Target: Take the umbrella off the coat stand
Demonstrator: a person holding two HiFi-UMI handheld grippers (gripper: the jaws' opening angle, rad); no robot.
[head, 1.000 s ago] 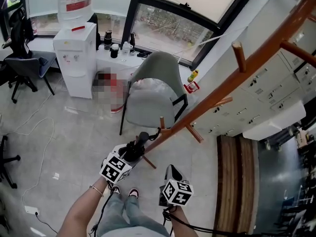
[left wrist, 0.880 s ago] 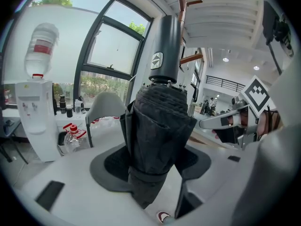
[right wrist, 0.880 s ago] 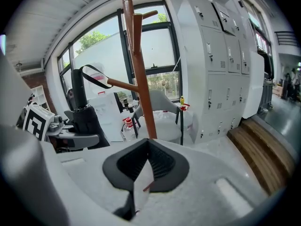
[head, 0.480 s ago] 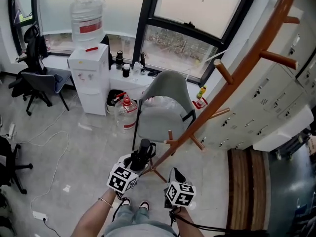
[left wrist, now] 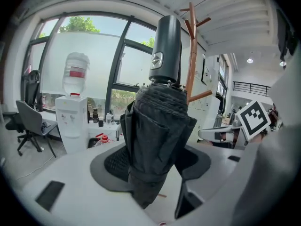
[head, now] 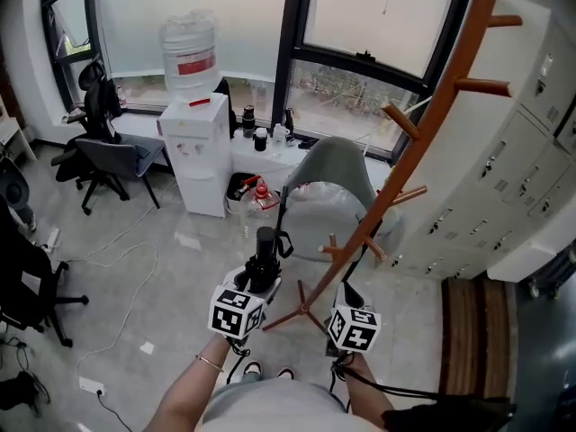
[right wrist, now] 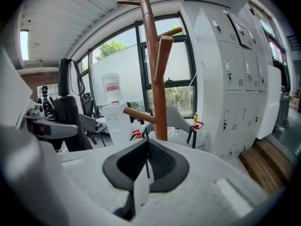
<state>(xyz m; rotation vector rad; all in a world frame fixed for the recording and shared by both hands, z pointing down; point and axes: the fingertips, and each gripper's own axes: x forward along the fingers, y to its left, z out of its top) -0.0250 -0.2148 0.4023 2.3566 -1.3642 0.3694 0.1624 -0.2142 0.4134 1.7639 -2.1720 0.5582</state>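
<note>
Between pads of left claw [left wrist: 155,166], twelve o'clock: folded umbrella [left wrist: 162,121], clamped mid-canopy; likely light, fabric soft, slippery; rigid handle [left wrist: 165,48] uppermost. Right claw [right wrist: 146,163] closed, empty.

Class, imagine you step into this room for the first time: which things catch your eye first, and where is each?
The folded black fabric umbrella stands out, gripped in the left claw, low in the middle of the head view. To its right, the tall reddish-brown wooden coat stand slants up across the picture. Behind, by the window, stands a white water dispenser with a clear bottle on top.
</note>
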